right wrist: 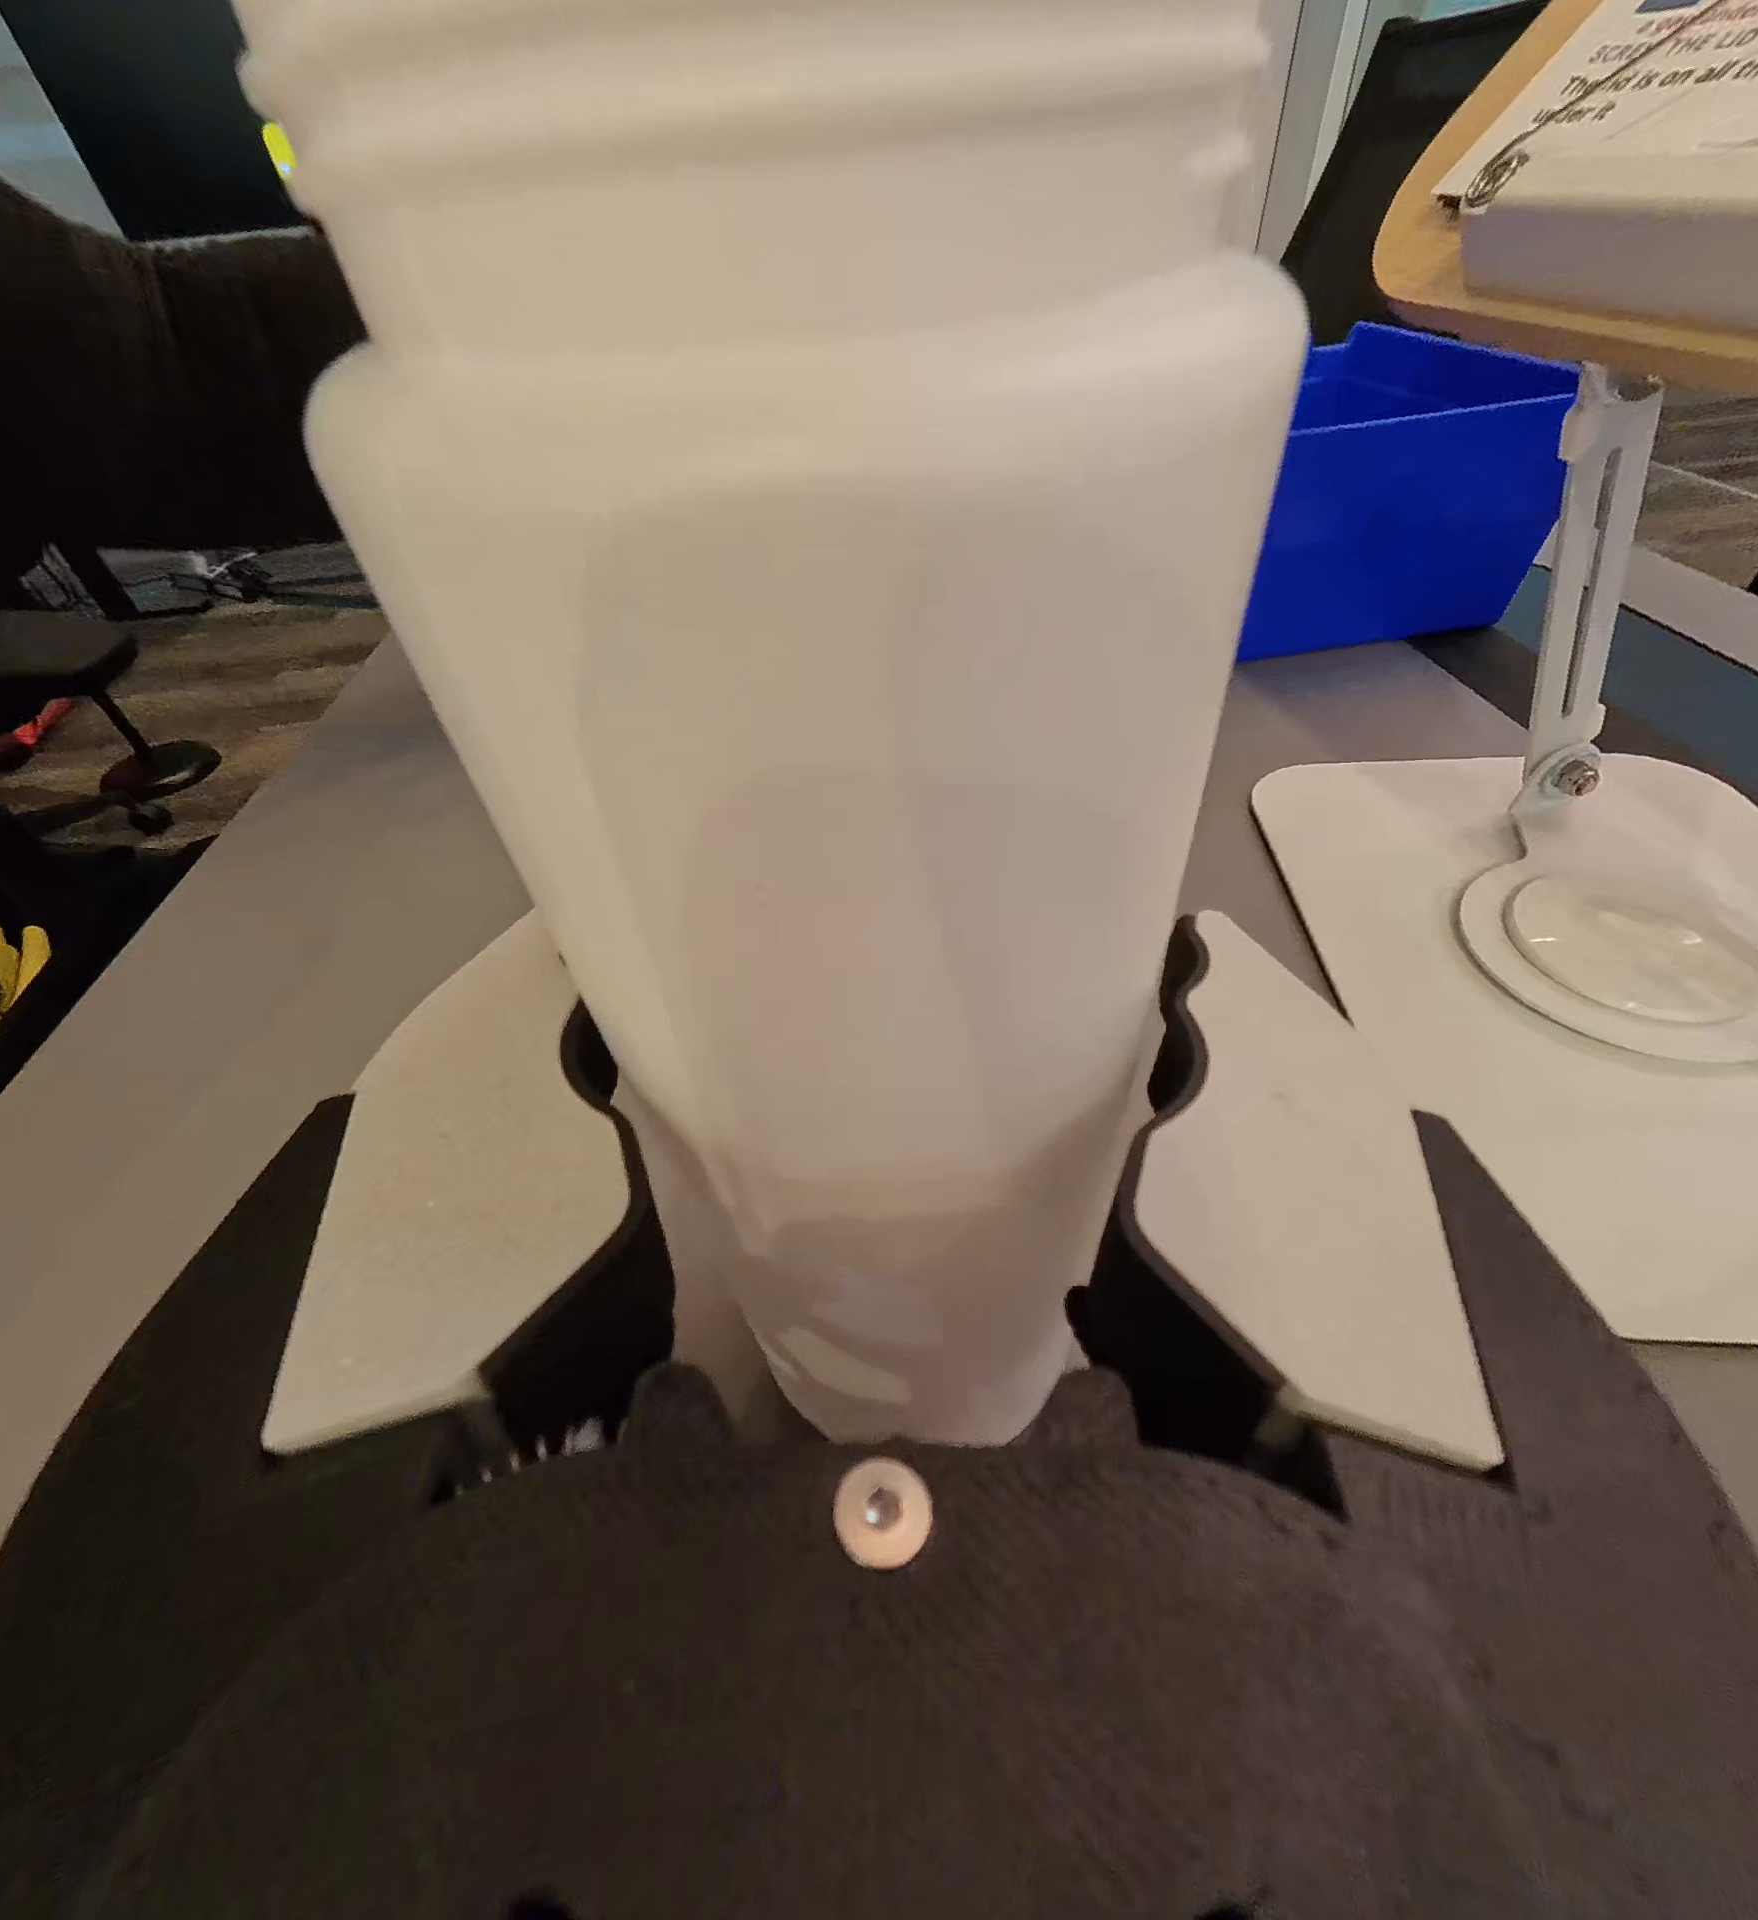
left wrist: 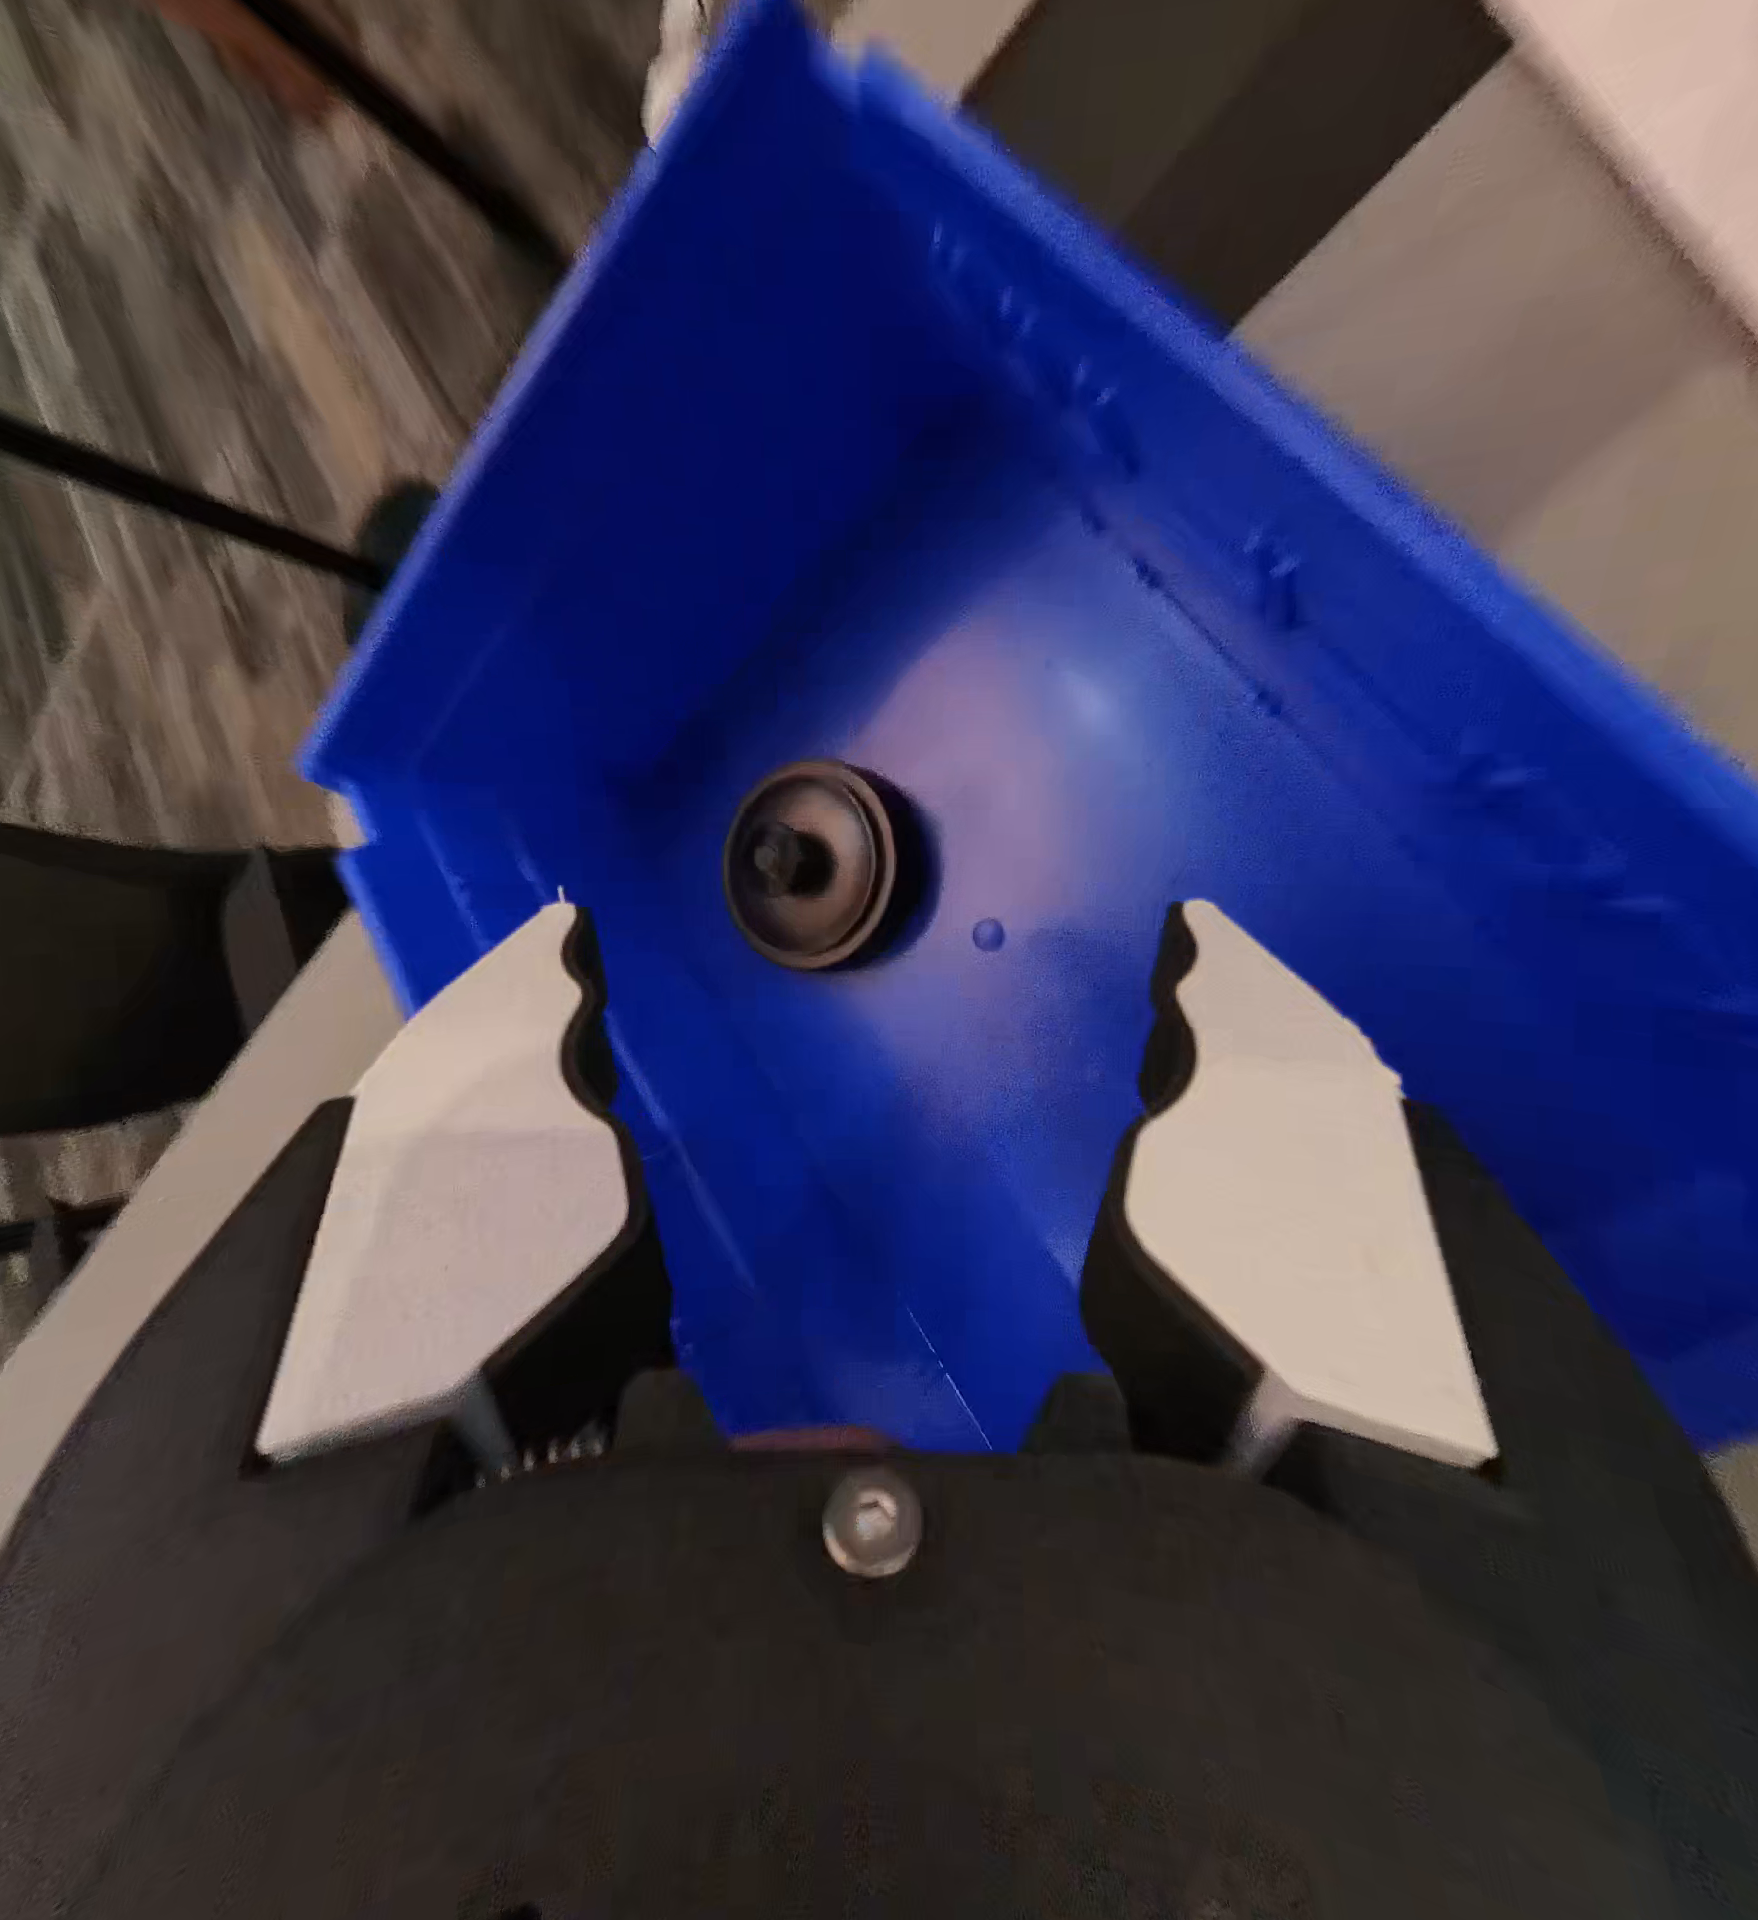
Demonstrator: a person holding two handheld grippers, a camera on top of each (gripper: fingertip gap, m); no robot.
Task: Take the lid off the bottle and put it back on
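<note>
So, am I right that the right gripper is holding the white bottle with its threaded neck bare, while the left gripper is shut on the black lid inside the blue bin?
Not quite: the left gripper is open and empty, and the black lid lies apart from its fingers on the floor of the blue bin, as the left wrist view shows. The rest holds: the right gripper grips the white bottle, threads bare.

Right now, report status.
Left tool open over blue bin, black lid inside. Right tool shut on white bottle, threads bare. Nothing blocking.

Blue bin [right wrist: 1394, 499] and white stand [right wrist: 1581, 644] crowd the table's right side
</note>
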